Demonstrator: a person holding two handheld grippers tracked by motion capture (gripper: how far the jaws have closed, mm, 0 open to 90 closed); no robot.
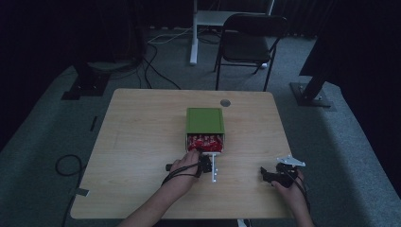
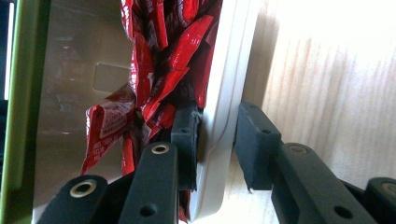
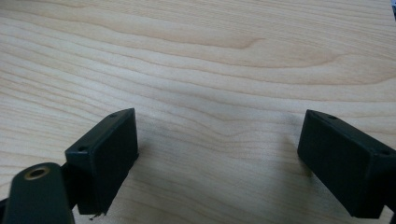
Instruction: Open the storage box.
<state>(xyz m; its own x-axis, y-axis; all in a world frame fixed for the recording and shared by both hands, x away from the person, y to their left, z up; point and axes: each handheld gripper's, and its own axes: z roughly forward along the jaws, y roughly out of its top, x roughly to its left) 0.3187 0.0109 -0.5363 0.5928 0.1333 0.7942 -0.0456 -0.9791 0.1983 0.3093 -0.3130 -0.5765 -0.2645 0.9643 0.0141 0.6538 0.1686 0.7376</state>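
The box's white wall (image 2: pixel 224 93) sits clamped between the left gripper (image 2: pixel 212 140) fingers, one pad among the red sachets (image 2: pixel 163 70) inside, the other outside against the pale worktop (image 2: pixel 327 70). The high view places this green-lidded box (image 1: pixel 204 120) mid-worktop, its open end toward the person's left hand (image 1: pixel 185 165). At the right, well apart, the right gripper (image 3: pixel 217 149) fingers stand wide open over bare wood.

packets (image 1: pixel 204 141) in box (image 1: pixel 204 119) — box mid-table (image 1: pixel 142 142)
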